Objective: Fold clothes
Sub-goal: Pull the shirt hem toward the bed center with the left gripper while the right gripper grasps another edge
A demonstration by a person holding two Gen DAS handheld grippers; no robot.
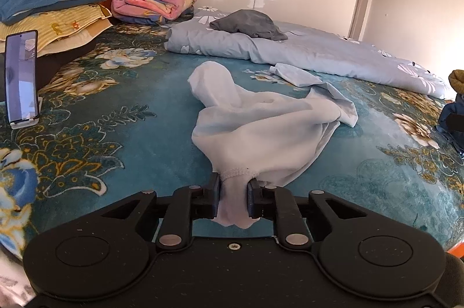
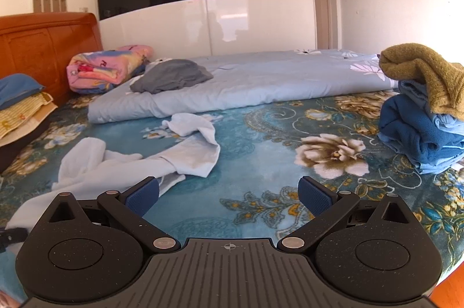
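Observation:
A pale white-blue garment (image 1: pixel 261 119) lies crumpled on the teal floral bedspread (image 1: pixel 116 133). My left gripper (image 1: pixel 234 186) is shut on a bunched edge of the garment, which hangs down between the blue pads. In the right wrist view the same garment (image 2: pixel 139 160) sprawls at the left. My right gripper (image 2: pixel 229 192) is open and empty, hovering over the bedspread (image 2: pixel 261 162) just right of the garment.
A folded light-blue quilt (image 1: pixel 290 46) with a grey garment (image 1: pixel 249 25) on it lies at the back. A pink blanket (image 1: pixel 150 1), pillows (image 1: pixel 49 14) and a phone on a stand (image 1: pixel 21 78) are at the left. A stack of blue and olive clothes (image 2: pixel 423 110) stands at the right.

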